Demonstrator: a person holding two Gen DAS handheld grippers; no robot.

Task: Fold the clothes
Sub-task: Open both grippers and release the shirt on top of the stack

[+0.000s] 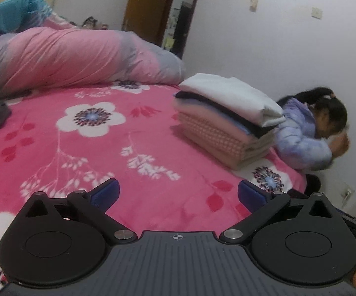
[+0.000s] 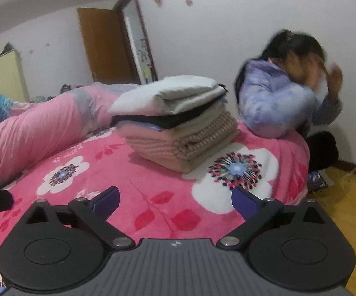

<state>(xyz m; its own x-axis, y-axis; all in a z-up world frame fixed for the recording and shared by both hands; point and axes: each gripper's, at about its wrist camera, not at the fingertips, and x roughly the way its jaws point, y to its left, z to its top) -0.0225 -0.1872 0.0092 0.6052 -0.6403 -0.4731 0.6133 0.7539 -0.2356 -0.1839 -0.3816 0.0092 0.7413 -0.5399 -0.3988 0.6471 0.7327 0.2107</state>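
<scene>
A stack of folded clothes (image 1: 227, 120) rests on the pink fleece bedspread with white flowers (image 1: 133, 153), near the bed's far corner. From top to bottom it holds a white piece, a dark piece, a pale blue piece and thick beige-pink knits. In the left wrist view its long axis runs from upper left to lower right, folded edges toward the camera.

The left gripper (image 1: 178, 192) hovers over the bedspread with its blue-padded fingers (image 1: 106, 192) spread wide, nothing between them. The right gripper (image 2: 175, 201) is likewise fully spread and empty, well short of the stack.

A rolled pink and grey quilt (image 1: 74, 56) lies behind. A person in a lilac padded jacket (image 2: 276, 103) leans at the bed's edge beside the stack.
</scene>
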